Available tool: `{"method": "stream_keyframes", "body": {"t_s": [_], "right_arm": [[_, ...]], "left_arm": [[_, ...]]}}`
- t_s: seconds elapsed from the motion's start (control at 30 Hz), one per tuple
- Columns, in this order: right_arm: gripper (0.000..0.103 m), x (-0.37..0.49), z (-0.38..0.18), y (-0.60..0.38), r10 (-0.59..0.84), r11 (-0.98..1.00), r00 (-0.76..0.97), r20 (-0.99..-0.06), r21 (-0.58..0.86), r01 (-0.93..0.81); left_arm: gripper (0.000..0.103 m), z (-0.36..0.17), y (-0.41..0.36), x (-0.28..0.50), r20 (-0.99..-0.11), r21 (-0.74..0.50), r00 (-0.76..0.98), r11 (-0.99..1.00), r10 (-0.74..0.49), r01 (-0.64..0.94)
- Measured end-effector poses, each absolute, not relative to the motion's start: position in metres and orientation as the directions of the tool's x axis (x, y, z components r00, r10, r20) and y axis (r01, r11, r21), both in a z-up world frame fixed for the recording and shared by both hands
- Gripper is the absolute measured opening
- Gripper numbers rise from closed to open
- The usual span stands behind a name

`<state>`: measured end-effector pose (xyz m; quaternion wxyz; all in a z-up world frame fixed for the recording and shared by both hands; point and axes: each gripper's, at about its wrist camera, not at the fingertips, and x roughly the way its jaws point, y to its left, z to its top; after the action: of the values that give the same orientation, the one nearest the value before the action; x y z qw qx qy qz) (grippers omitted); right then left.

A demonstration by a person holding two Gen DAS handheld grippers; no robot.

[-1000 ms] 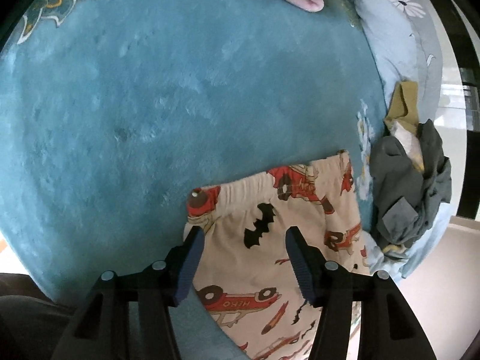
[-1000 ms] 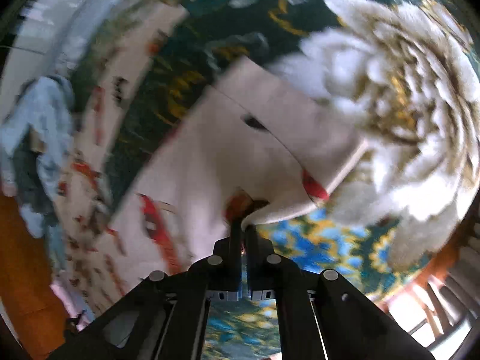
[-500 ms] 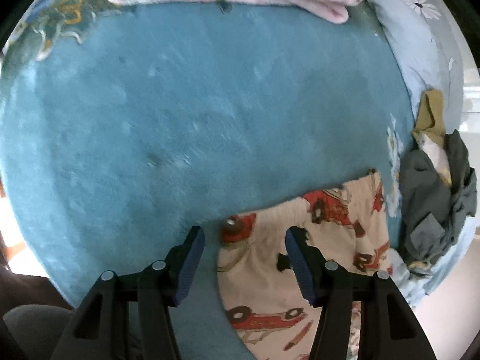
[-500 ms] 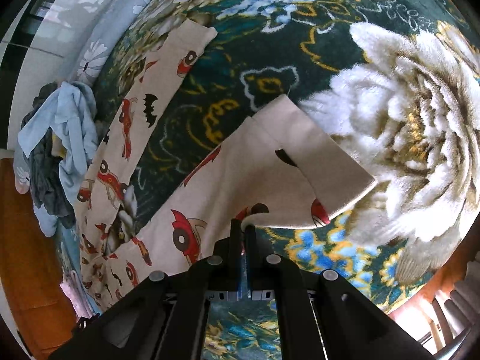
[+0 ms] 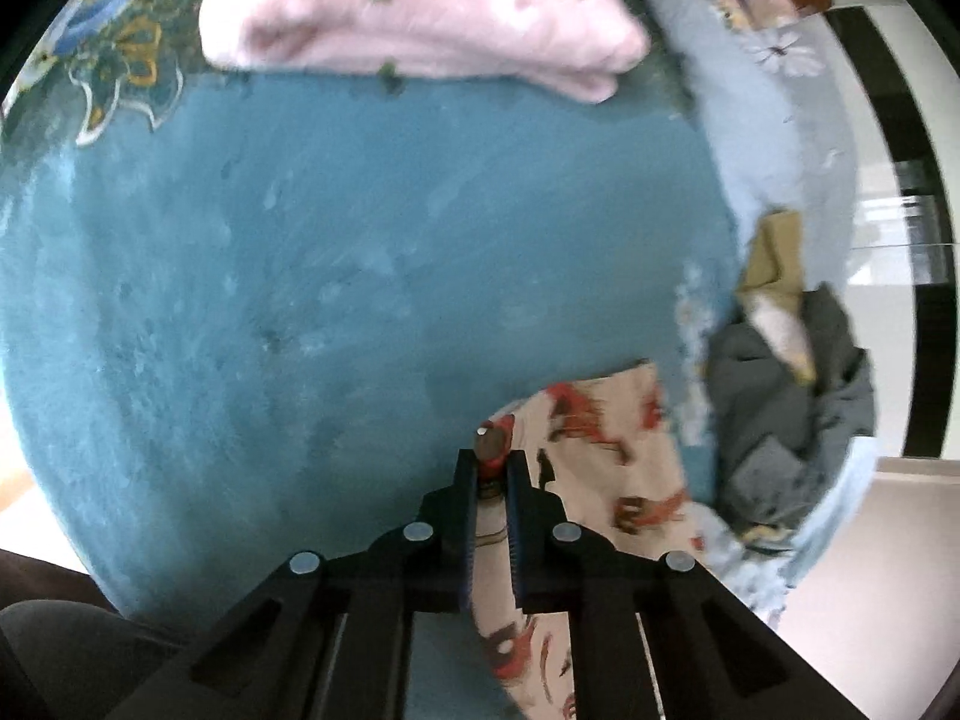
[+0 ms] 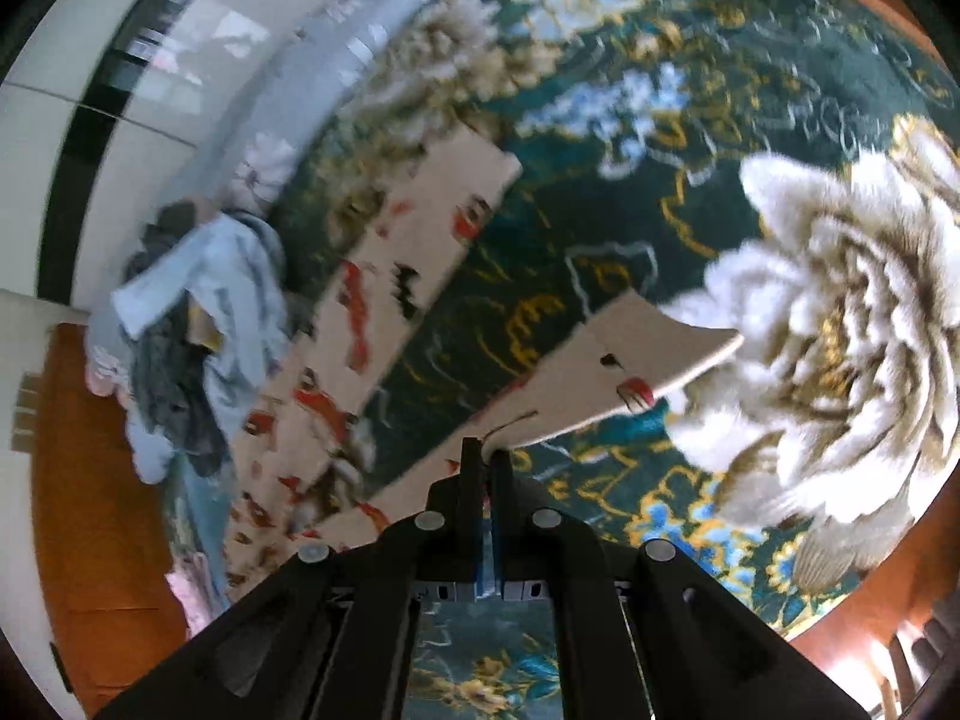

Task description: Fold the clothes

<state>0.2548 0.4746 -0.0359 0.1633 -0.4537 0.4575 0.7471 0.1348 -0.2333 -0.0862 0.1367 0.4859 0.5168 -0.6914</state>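
Cream pants (image 5: 606, 444) printed with red cars and black bats lie on a teal blanket (image 5: 300, 252). My left gripper (image 5: 492, 463) has its jaws closing on the pants' near corner, and the cloth is pinched between the pads. In the right wrist view the pants (image 6: 384, 300) stretch over a dark flowered blanket (image 6: 600, 228). There my right gripper (image 6: 487, 451) is shut on the edge of one leg (image 6: 636, 354), which hangs lifted and taut above the blanket.
A folded pink cloth (image 5: 420, 6) lies at the far edge of the teal blanket. A heap of grey and light-blue clothes (image 5: 780, 420) sits to the right, and in the right wrist view this clothes heap (image 6: 192, 324) is on the left. An orange wooden floor (image 6: 90, 510) borders it.
The left jaws, open around the pants' corner before, have shut on it and risen a little. The right gripper has lifted the pant leg higher off the flowered blanket.
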Motion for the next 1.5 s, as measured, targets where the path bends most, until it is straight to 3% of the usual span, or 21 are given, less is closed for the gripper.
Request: {"method": "stream_keyframes", "body": {"t_s": [0.2, 0.53, 1.0, 1.17, 1.2, 1.23, 1.3, 1.43, 1.5], "right_arm": [[0.002, 0.257, 0.004, 0.482, -0.156, -0.538, -0.62, -0.769, 0.593, -0.599], [0.002, 0.162, -0.007, 0.515, -0.15, -0.568, -0.476, -0.867, 0.469, -0.676], [0.002, 0.003, -0.064, 0.539, -0.105, -0.622, -0.268, -0.958, 0.274, -0.734], [0.003, -0.009, -0.073, 0.542, -0.094, -0.617, -0.316, -0.944, 0.305, -0.725], [0.011, -0.007, -0.067, 0.542, -0.086, -0.625, -0.365, -0.927, 0.336, -0.705], [0.031, -0.002, -0.06, 0.542, -0.076, -0.637, -0.417, -0.906, 0.366, -0.678], [0.056, 0.012, -0.046, 0.539, -0.044, -0.662, -0.484, -0.874, 0.389, -0.641], [0.056, 0.061, -0.041, 0.538, 0.049, -0.674, -0.491, -0.87, 0.335, -0.659], [0.056, 0.087, -0.054, 0.543, 0.071, -0.639, -0.452, -0.889, 0.308, -0.705]], "left_arm": [[0.009, -0.048, -0.227, 0.132, -0.734, -0.679, -0.591, -0.381, 0.335, 0.628], [0.009, -0.03, -0.221, 0.095, -0.755, -0.655, -0.555, -0.361, 0.349, 0.664], [0.009, -0.096, -0.19, -0.048, -0.872, -0.479, -0.353, -0.437, 0.339, 0.761], [0.017, -0.108, -0.187, -0.06, -0.831, -0.549, -0.405, -0.45, 0.381, 0.704], [0.027, -0.106, -0.187, -0.059, -0.812, -0.578, -0.429, -0.452, 0.395, 0.679], [0.04, -0.102, -0.187, -0.056, -0.797, -0.601, -0.45, -0.457, 0.402, 0.656], [0.052, -0.09, -0.189, -0.039, -0.769, -0.639, -0.512, -0.474, 0.382, 0.606], [0.058, -0.088, -0.197, 0.012, -0.846, -0.522, -0.489, -0.514, 0.212, 0.68], [0.058, -0.105, -0.199, 0.03, -0.864, -0.501, -0.452, -0.475, 0.223, 0.723]]}}
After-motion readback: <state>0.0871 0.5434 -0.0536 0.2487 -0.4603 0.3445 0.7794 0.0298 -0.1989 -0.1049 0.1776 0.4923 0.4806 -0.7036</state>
